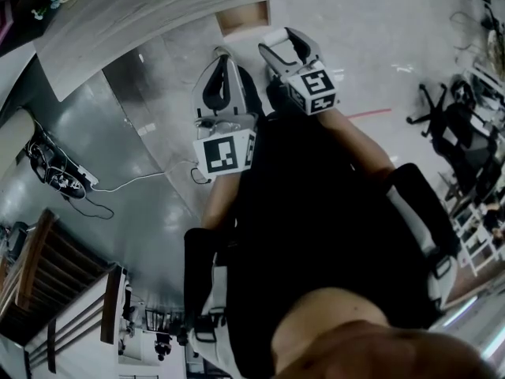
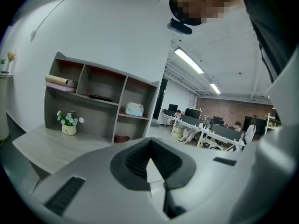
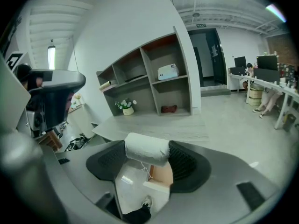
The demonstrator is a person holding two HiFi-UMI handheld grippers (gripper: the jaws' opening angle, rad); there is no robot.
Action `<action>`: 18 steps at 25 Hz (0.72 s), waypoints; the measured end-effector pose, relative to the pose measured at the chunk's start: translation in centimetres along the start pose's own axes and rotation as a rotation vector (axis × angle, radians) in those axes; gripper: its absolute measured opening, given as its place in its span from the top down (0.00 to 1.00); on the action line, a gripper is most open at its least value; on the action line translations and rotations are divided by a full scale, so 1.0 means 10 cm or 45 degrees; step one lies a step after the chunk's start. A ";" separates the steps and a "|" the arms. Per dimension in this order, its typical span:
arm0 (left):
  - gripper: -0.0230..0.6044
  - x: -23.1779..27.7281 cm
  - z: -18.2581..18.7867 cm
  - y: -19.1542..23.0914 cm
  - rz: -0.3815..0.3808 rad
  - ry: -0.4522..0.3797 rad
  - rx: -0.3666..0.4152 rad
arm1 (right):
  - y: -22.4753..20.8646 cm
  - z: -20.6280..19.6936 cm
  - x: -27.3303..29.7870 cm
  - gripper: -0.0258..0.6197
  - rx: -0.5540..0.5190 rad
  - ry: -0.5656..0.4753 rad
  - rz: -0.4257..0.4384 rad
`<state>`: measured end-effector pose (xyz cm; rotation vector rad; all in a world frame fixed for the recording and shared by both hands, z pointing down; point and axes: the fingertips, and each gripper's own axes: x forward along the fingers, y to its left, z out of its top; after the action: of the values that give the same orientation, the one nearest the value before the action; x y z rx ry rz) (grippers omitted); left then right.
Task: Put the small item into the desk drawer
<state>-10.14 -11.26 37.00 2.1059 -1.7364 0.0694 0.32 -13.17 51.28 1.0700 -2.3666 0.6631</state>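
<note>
Desk (image 1: 158, 10) ahead, shelf unit (image 3: 149, 78) on it, wooden drawer (image 1: 245, 16) showing at its near edge. Left tool (image 2: 149, 157) pinched together, empty. Right tool (image 3: 148, 158) clamped on white cloth roll (image 3: 145, 148), held in the air near the drawer.

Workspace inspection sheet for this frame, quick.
Surface: wood-grain desk top, seen from above.
Job's things: white roll held in right claw; brown drawer-like box under desk top edge, state unclear.
Clutter: potted flowers on desk top; white box in shelf unit.
Grippers: right claw shut on white roll; left claw shut, nothing in it.
Cables: power strip and cords on floor.
Surroundings: office chair; staffed desks behind.
</note>
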 end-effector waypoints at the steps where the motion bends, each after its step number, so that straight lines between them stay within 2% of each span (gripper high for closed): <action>1: 0.98 0.01 -0.01 0.01 0.000 0.003 -0.002 | -0.02 -0.04 0.06 0.52 0.005 0.015 -0.004; 18: 0.98 0.06 -0.19 0.34 0.054 0.036 -0.061 | -0.47 -1.23 0.95 0.52 0.010 0.358 -0.111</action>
<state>-12.80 -11.64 39.81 2.0247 -1.7491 0.0682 0.86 -13.93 67.45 1.0044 -2.0682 0.7388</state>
